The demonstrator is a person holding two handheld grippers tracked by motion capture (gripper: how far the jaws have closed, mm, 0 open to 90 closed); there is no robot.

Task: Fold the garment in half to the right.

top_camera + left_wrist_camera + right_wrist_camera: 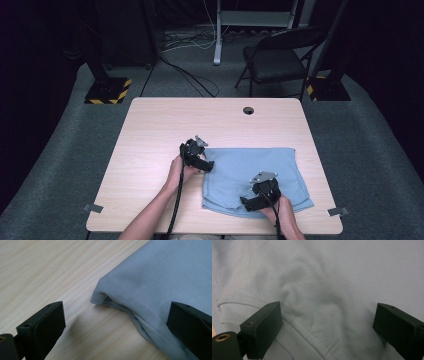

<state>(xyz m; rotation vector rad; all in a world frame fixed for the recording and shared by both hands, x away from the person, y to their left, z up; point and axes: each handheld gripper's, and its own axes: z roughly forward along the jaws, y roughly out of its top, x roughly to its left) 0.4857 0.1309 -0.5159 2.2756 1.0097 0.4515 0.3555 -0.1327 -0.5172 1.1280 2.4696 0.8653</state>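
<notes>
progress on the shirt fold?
Done: the light blue shirt lies folded into a rough rectangle on the table. In hand: the left gripper is open at its folded corner, the right gripper open over the stitched hem; neither grips cloth. Left: probably grasping and a further fold.

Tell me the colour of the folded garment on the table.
Plain light blue, no pattern; the folded garment shows best in the high view.

No readable text, label, brand, number or sign appears anywhere.
</notes>
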